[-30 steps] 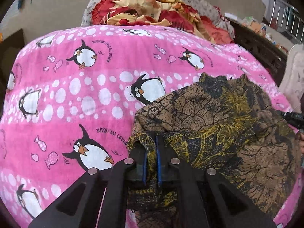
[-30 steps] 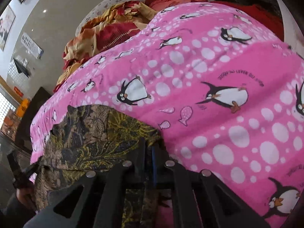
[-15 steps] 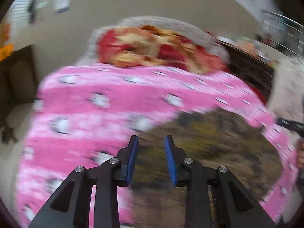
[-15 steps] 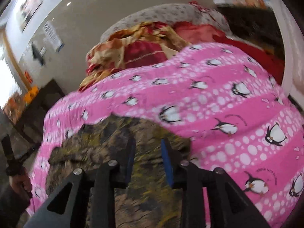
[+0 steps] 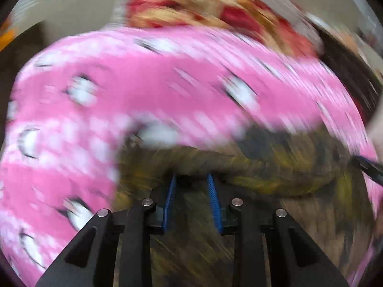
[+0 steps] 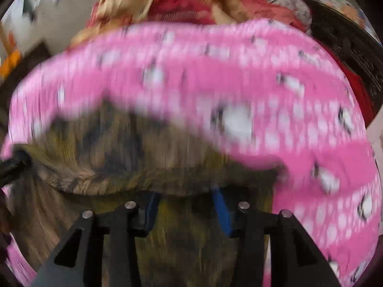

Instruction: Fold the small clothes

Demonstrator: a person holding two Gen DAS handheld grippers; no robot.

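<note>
A small brown, black and yellow patterned garment (image 5: 287, 167) lies on the pink penguin-print bedspread (image 5: 167, 83); both views are blurred by motion. My left gripper (image 5: 192, 184) is open over the garment's near left part, with its blue-padded fingers apart and nothing between them. In the right wrist view the garment (image 6: 107, 148) fills the lower left. My right gripper (image 6: 185, 198) is open over the garment's near right edge, its fingertips partly hidden behind a fold of cloth. The right gripper's tip shows at the far right of the left wrist view (image 5: 368, 167).
A red and yellow crumpled blanket (image 6: 179, 7) and a grey pillow (image 6: 287, 2) lie at the head of the bed. Dark furniture (image 6: 354, 47) stands at the right side. The bedspread (image 6: 263, 83) stretches beyond the garment.
Both grippers were shut on the garment's near edge a second ago, then opened and let go. Both have since moved down close to the garment, the right one opening wider.
</note>
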